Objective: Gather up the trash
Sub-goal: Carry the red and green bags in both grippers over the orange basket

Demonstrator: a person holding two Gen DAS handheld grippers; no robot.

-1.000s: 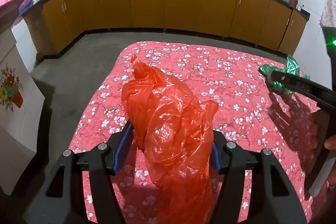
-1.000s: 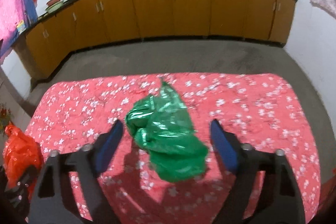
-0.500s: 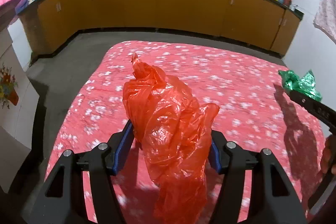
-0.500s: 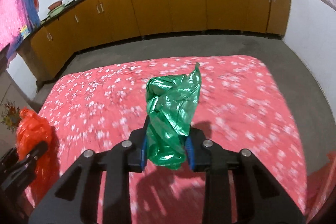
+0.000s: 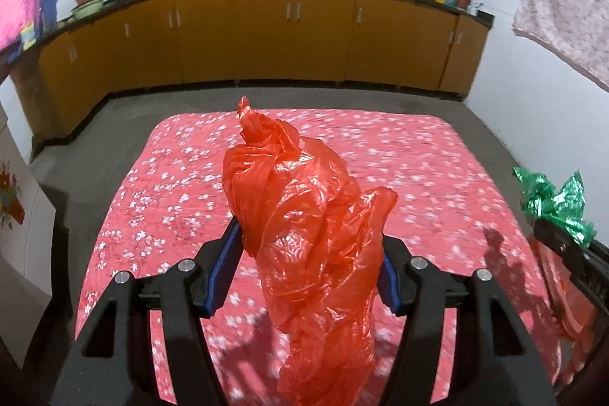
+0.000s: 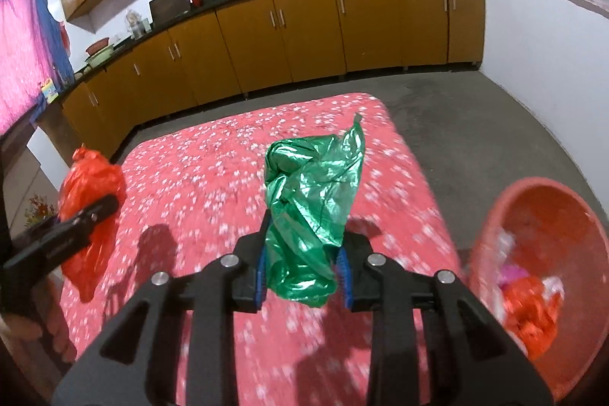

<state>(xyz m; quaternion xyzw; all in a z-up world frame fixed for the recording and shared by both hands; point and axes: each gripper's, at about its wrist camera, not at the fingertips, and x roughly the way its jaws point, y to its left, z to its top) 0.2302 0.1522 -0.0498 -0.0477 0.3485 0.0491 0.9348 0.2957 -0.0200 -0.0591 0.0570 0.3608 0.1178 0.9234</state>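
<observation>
The red flowered cloth (image 6: 213,185) lay bare across its whole top, leaving open passage between the two grippers. At about four o'clock in the right wrist view an orange-pink basin (image 6: 491,215) stood just off the cloth's edge, its mouth open upward but its bottom partly filled with crumpled scraps (image 6: 529,307). Grey floor (image 6: 464,124) ran clear from twelve to two o'clock up to the yellow cabinets (image 6: 312,33). At nine o'clock the left gripper (image 6: 97,210) with its orange bag (image 6: 89,177) blocked that side.
</observation>
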